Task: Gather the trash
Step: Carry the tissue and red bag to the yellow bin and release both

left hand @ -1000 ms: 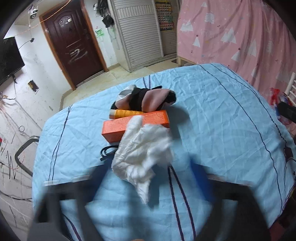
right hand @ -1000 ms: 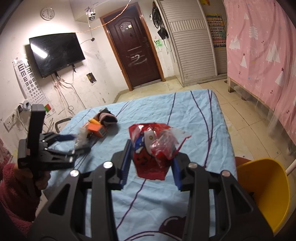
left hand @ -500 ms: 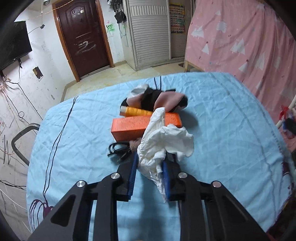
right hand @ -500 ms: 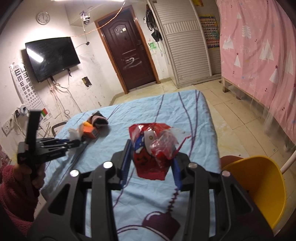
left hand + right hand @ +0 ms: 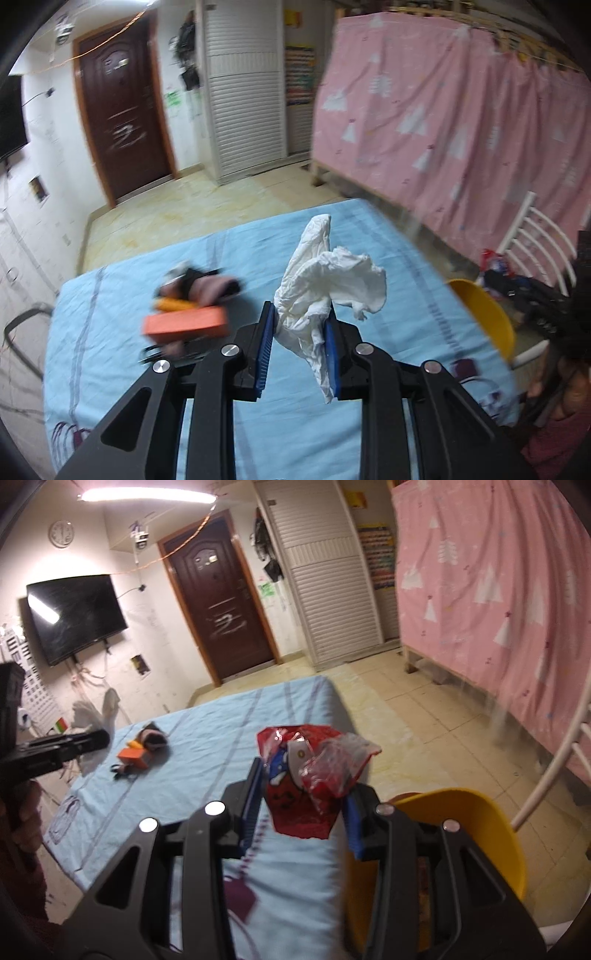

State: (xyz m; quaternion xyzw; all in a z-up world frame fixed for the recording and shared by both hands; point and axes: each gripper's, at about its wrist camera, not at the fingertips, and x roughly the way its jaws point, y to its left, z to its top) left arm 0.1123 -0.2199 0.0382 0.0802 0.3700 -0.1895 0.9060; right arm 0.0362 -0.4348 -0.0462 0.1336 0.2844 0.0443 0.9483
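The left tool [image 5: 300,325] is clamping white tissue [image 5: 325,280]; the right tool [image 5: 301,805] is pinching a red wrapper [image 5: 295,797]. The tissue's loose tail, dangling toward six o'clock, may be tearing free before reaching the yellow bin [image 5: 480,834].

Colours here: crumpled white tissue paper [image 5: 332,280], shiny red plastic wrapper [image 5: 306,775] with blue and white print, light blue tablecloth [image 5: 122,295] with dark stripes, orange cardboard box [image 5: 184,325] at 9 o'clock of the tissue, yellow plastic bin [image 5: 476,834], pink curtain [image 5: 498,590] with white trees.
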